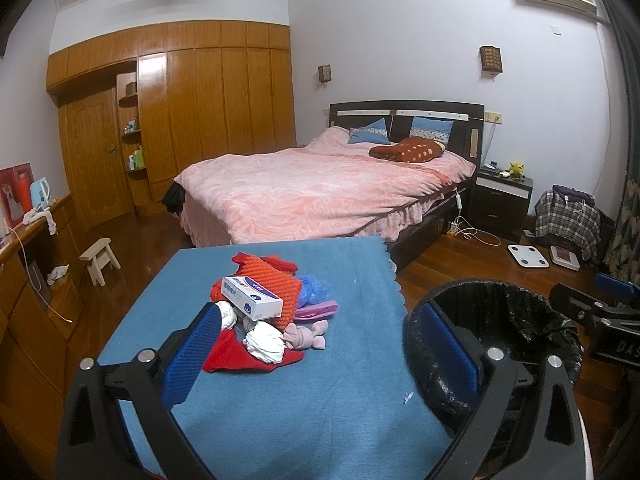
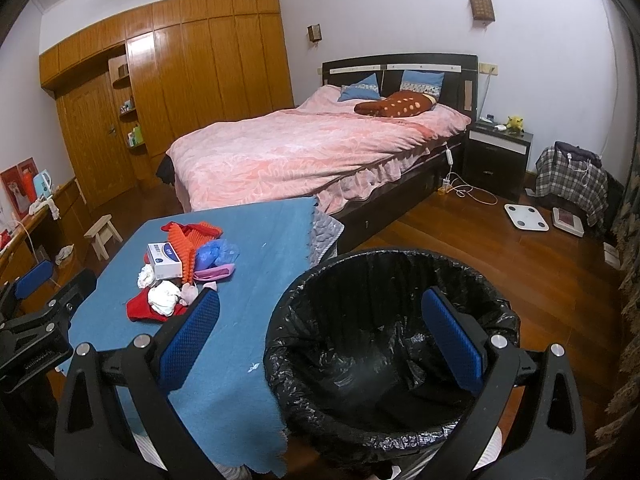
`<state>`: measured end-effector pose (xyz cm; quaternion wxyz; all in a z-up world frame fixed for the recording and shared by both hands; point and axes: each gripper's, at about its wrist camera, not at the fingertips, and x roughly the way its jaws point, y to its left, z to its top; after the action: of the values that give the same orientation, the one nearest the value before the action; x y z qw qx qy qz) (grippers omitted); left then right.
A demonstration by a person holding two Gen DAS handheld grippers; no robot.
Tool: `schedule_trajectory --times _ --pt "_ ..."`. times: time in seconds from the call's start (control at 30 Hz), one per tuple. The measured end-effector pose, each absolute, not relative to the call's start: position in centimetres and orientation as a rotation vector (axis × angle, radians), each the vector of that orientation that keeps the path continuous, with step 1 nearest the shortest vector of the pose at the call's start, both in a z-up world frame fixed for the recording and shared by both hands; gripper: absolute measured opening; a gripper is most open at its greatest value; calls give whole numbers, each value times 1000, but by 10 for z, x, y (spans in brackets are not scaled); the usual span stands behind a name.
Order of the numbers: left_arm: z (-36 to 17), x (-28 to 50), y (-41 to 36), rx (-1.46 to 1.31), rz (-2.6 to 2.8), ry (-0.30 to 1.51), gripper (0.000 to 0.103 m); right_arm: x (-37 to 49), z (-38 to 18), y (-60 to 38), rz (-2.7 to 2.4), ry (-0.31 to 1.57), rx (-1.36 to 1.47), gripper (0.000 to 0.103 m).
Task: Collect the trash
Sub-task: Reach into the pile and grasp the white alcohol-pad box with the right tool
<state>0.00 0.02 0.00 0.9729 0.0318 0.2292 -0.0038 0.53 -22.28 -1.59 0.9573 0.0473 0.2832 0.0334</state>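
Down at the bottom of both views, the table's near edge is cut off by the gripper frames, and the print on the white box (image 1: 253, 297) is too small to read. Left gripper (image 1: 320, 344) hovers with its blue pads spread wide and nothing between them; right gripper (image 2: 326, 336) is spread just as wide, also holding nothing, one finger over the cloth and the other over the bin mouth. The trash pile (image 2: 180, 272) sits left of centre on the blue cloth (image 2: 260, 280): crumpled white tissues (image 1: 265, 339), the box, a knobbly orange knit piece (image 1: 276, 280), red fabric, a blue plastic wad, something pink. The bin (image 2: 384, 360) stands just beside the table at lower right, round, lined with a glossy, wrinkled black bag; its bottom is too dark to make out. A white scrap (image 2: 253, 367) lies on the cloth near the bin. Beyond, a bed (image 2: 304, 148) with a pink patterned cover, a glossy wooden wardrobe (image 2: 180, 64) in the upper left, and polished wood flooring.
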Motion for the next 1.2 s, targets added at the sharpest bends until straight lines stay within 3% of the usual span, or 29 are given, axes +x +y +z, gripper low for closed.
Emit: schedule_trajectory --times 0.2,0.83,1.0,1.1,1.2 --pt "-11 10 17 67 20 461 97 22 -29 -196 107 567 81 98" --pt "-70 87 172 31 317 543 97 139 -80 -70 317 638 24 98" --pt "-85 110 193 12 330 567 97 169 -98 -29 379 664 -15 93" --pt "-92 120 205 -1 325 569 97 184 -111 -6 417 698 -38 82" --pt "-102 132 213 -8 336 588 96 197 -121 11 442 722 -49 79"
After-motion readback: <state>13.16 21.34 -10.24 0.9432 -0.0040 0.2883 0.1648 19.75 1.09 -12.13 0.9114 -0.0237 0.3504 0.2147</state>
